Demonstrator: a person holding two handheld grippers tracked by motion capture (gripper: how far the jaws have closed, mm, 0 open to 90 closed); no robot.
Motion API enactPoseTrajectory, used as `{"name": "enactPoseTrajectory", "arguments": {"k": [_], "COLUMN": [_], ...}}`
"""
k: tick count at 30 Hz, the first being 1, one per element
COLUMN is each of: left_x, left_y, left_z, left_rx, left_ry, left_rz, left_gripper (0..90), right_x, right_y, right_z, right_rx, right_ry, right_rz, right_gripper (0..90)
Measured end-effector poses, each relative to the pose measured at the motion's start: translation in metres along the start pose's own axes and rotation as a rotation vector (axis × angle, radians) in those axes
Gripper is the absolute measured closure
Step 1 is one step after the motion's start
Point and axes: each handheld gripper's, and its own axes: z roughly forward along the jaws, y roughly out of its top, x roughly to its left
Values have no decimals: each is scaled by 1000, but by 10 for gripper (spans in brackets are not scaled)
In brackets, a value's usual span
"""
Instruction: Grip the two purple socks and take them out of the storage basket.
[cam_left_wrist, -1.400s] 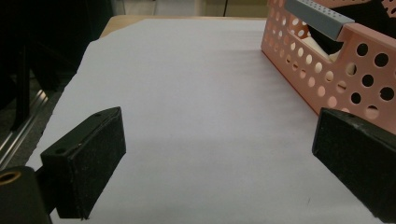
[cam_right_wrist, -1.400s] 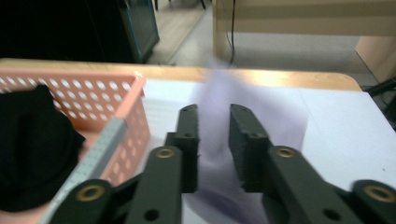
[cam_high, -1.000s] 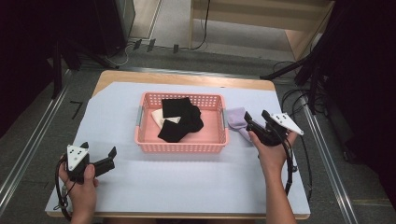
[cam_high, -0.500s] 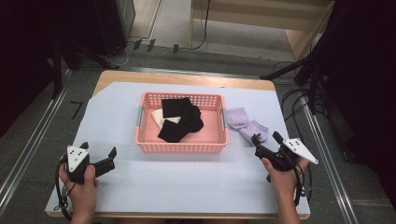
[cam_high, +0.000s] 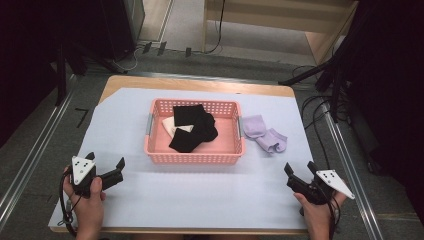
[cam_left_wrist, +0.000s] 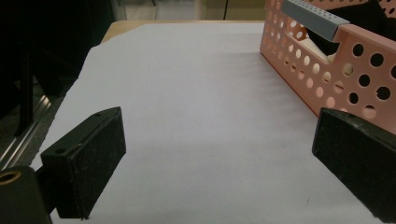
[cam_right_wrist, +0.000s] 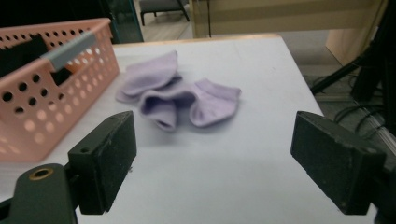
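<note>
The right gripper (cam_high: 300, 173) has drawn back empty toward the table's near edge — jaws spread, like the idle left gripper (cam_high: 106, 164) — leaving the lilac socks (cam_high: 264, 133) beside the pink basket (cam_high: 192, 156), so another basket pick likely follows.

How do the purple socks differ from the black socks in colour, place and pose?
The purple socks are pale lilac; the black socks are dark. The purple socks lie on the white table cover, right of the pink basket; the black socks lie inside it, over something cream. Both are loose, unheld fabric.
</note>
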Motion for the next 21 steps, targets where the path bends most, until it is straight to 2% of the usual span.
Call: {"name": "enactPoseTrajectory", "arguments": {"k": [7, 10, 11, 14, 16, 21], "left_x": [1, 1, 1, 0, -1, -1], "left_y": [0, 0, 0, 0, -1, 0], "left_z": [0, -1, -1, -1, -1, 0], "left_rx": [-3, -2, -5, -9, -10, 3], "left_ry": [5, 3, -2, -15, -21, -17], "left_rz": [-13, -13, -13, 3, 9, 9], "left_gripper": [35, 35, 35, 9, 0, 0], "right_x": [-11, -17, -21, -22, -22, -22], "right_y": [-11, -15, -15, -15, -16, -16], "right_z": [-16, -21, -23, -22, -21, -22], "right_rx": [19, 7, -6, -3, -6, 0], "right_ry": [-56, -69, -75, -79, -78, -75], "right_rz": [-15, 11, 47, 54, 35, 56], "right_gripper": [145, 145, 146, 148, 151, 153]}}
